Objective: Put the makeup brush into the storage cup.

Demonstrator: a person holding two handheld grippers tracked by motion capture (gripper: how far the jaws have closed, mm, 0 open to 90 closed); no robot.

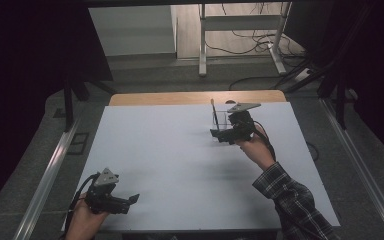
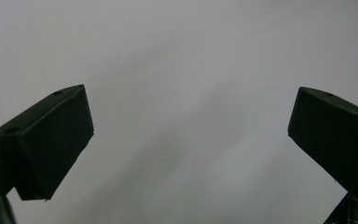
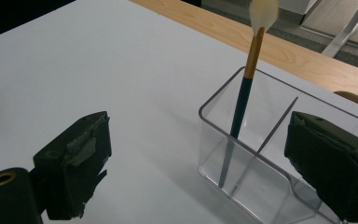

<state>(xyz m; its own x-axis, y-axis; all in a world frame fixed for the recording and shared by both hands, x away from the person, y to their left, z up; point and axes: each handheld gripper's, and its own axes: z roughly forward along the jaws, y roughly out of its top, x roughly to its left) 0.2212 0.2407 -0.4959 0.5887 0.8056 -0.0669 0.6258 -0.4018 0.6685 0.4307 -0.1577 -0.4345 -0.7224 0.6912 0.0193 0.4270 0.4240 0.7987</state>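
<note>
Right gripper (image 3: 198, 163), jaws spread, sits just beside clear divided plastic holder (image 3: 242, 186) where blue-and-orange-handled brush (image 3: 242, 98) stands near-upright; left gripper (image 2: 191, 149), jaws spread, sits well apart.

Brush (image 3: 244, 93): dark blue handle, gold band, cream-white bristles. Holder (image 3: 242, 154): clear, colourless plastic. Bench (image 1: 180, 150): pale white-grey top, light wood strip at 12 o'clock. Both tools, right (image 1: 221, 136) and left (image 1: 130, 201): black, grey plates on top. Sleeve (image 1: 292, 200): dark plaid.
</note>
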